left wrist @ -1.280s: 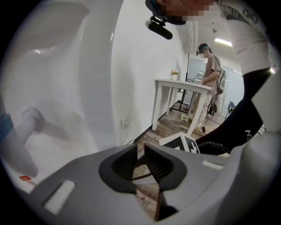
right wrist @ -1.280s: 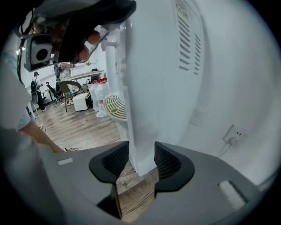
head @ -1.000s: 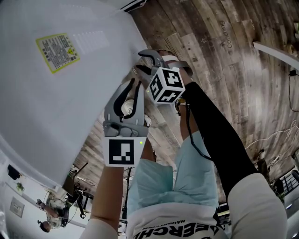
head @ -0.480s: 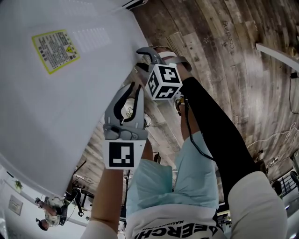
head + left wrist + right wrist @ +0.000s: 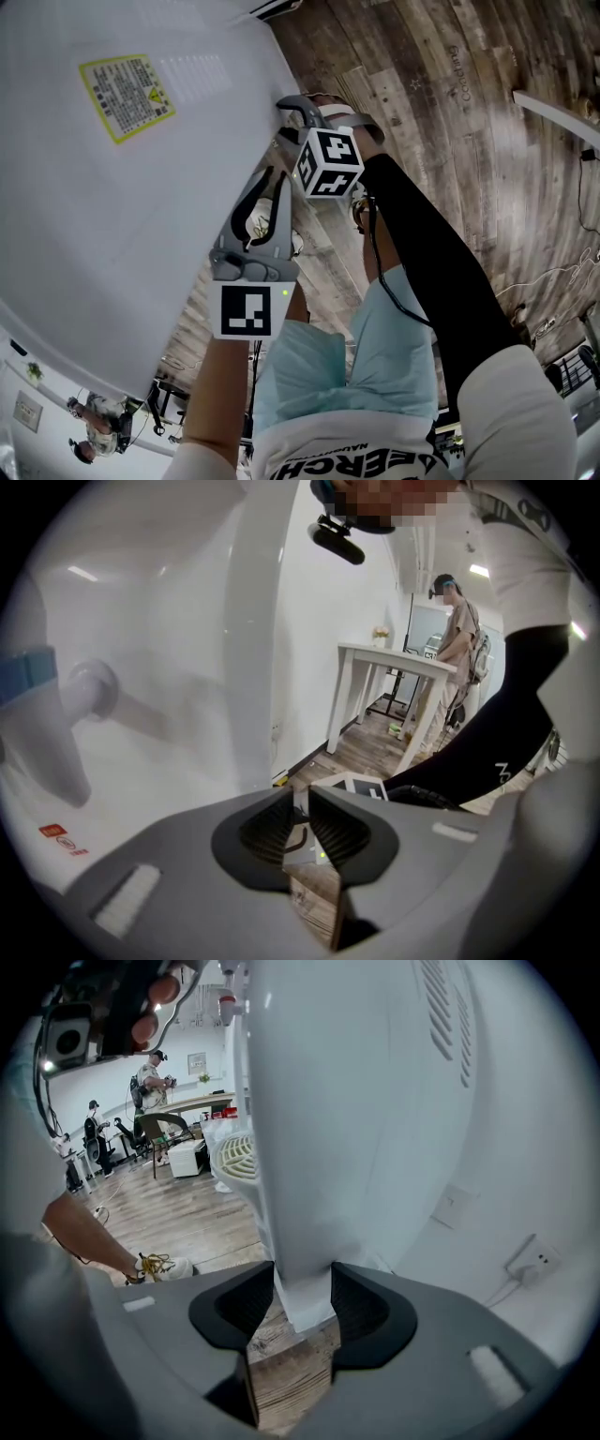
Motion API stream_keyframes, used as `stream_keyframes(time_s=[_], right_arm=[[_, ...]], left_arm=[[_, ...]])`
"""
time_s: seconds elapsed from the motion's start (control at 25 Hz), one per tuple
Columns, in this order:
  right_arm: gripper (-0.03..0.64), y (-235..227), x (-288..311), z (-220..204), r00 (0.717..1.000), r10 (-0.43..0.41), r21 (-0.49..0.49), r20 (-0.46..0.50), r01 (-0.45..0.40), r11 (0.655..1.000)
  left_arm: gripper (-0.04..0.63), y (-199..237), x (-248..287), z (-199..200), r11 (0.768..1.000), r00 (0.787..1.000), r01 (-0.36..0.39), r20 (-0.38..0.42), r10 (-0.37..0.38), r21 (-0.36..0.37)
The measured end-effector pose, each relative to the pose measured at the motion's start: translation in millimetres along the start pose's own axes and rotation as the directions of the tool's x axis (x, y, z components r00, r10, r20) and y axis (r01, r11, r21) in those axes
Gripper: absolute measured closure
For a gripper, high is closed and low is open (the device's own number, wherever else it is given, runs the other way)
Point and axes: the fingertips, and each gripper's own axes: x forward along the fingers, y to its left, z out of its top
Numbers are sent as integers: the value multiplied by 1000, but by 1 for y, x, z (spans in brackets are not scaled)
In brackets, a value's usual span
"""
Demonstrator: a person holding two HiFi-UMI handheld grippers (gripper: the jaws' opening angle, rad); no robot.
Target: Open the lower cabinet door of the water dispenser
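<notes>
Two grippers: both were raised at the right edge of the white water dispenser (image 5: 112, 206), right one above left in the head view.
Right gripper (image 5: 289, 124): its jaws were clamped on a white panel edge, taken to be the lower cabinet door (image 5: 300, 1241); the edge filled the gap between the jaws in the right gripper view (image 5: 302, 1297).
Door position: at the dispenser's right edge, low over the wooden floor (image 5: 422, 84); whether it stood ajar could not be told.
Left gripper (image 5: 272, 178): it was just below the right one, close to the white body but apart from it. Its jaws were drawn almost together with a slim gap and nothing held (image 5: 300, 813); floor and the right gripper's marker cube (image 5: 328, 164) showed through the gap.
Yellow label (image 5: 126, 84): stuck on the dispenser's white face, upper left in the head view; print too small to read.
Drip tray (image 5: 236, 1155): a round grid, left of the clamped edge, higher up.
Surroundings: a white table (image 5: 394, 663) stood beyond the dispenser, with a person (image 5: 459, 630) behind it.
Shoe (image 5: 159, 1267): a laced one rested on the floor left of the right gripper's jaws.
</notes>
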Motion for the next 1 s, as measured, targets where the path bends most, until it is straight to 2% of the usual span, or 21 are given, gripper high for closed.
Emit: stream_keyframes(time_s=[0.8,1.0], right_arm=[[446,0,-1,-1,1000,-9,-2,-21,9,1000],[446,1,-1,-1,1000,-13,3,-22,13,1000]], left_arm=[[536,3,-3,0,1000,1000,4,16,-5,9],[536,5,-5,-2,1000,1000,6,14,-5,-28]])
